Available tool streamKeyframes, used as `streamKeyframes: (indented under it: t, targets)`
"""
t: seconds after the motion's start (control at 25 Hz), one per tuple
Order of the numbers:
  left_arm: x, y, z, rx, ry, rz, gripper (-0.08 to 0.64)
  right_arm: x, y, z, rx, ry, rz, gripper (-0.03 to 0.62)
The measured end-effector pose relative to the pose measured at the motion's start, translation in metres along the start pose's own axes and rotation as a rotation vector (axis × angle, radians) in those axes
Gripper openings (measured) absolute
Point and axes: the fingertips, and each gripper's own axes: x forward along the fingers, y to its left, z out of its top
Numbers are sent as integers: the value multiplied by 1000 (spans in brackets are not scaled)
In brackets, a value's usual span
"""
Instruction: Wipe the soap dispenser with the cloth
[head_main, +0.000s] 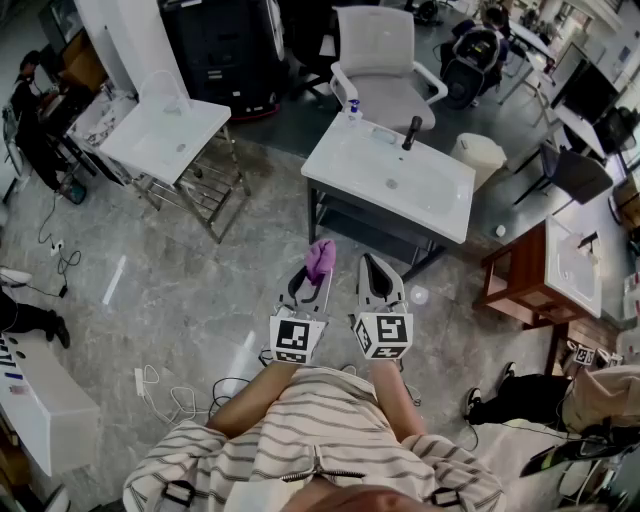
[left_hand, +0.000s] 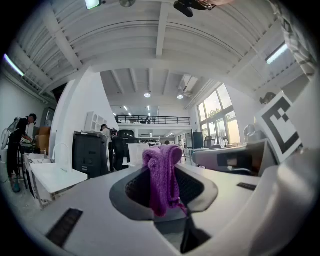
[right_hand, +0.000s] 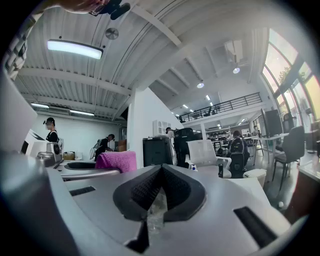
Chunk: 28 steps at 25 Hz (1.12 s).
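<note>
- The person is holding 2 grippers level and side by side over the grey floor
- The left gripper is clamping the purple cloth, which is sticking up from its jaws
- The right gripper is showing its jaws pressed together, with nothing between them
- The soap dispenser is standing on the far left corner of the white sink, well apart from both grippers

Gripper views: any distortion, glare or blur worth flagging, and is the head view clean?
Left gripper view: strong fisheye with dark corners, windows overbright, purple cloth sharp. Right gripper view: same bending, ceiling light glaring. Head view: evenly lit, sink clear.
</note>
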Motion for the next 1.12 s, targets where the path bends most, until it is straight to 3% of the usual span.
streamKeyframes:
  t: [0.68,1.12]
  targets:
    - [-27,78,-14,-6,4,-55,106,41,71,-13,31,6,-50,-5]
    - [-2,110,-30,-21,32,-79,106,82,69,-17,38,15,-74,-5]
